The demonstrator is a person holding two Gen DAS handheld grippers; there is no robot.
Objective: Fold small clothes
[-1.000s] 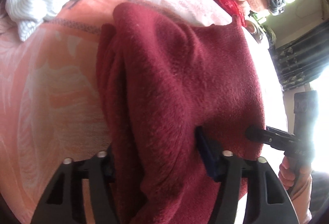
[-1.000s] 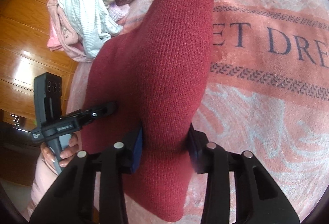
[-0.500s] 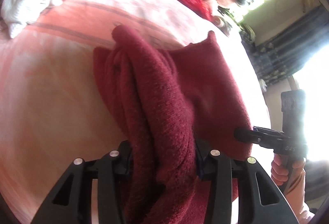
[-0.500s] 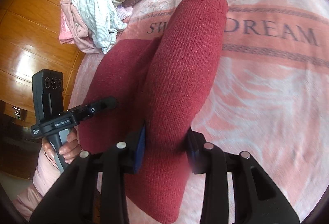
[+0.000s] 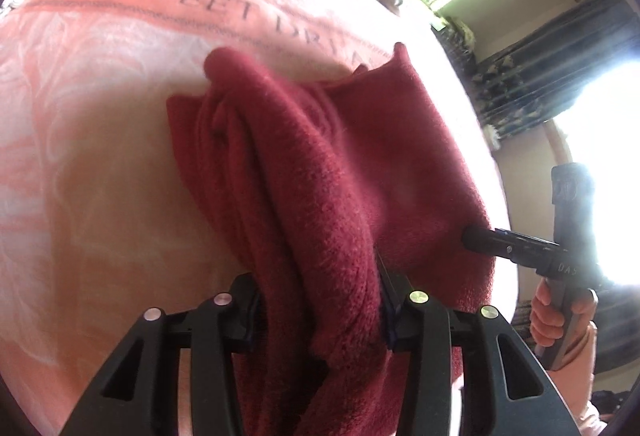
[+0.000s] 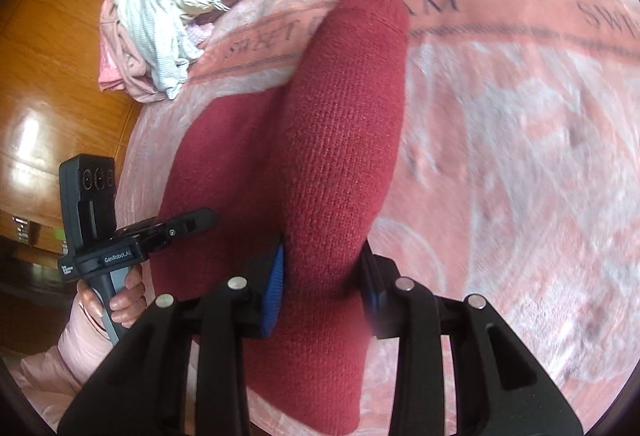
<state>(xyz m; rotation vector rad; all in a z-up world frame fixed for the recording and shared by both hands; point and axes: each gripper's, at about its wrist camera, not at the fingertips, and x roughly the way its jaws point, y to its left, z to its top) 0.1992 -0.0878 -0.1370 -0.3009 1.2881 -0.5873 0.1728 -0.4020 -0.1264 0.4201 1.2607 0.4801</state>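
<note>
Left hand-held gripper (image 5: 320,312) is clamping a bunched fold of the dark red knit sweater (image 5: 320,176), and right hand-held gripper (image 6: 324,284) is pinching its sleeve, pads pressing both sides. Sweater is lying on the pink bed blanket (image 6: 500,136) lettered SWEET DREAM, near edge lifted in both grips. A clothes pile (image 6: 160,32) is sitting at the far left.

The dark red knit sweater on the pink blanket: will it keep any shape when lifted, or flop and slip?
Likely floppy: the dark red sweater bunches into soft ridges where the left gripper pinches it. Probably not slippery: the ribbed sleeve sits firmly in the right gripper. On the pink blanket it would probably drag and wrinkle rather than slide.
</note>
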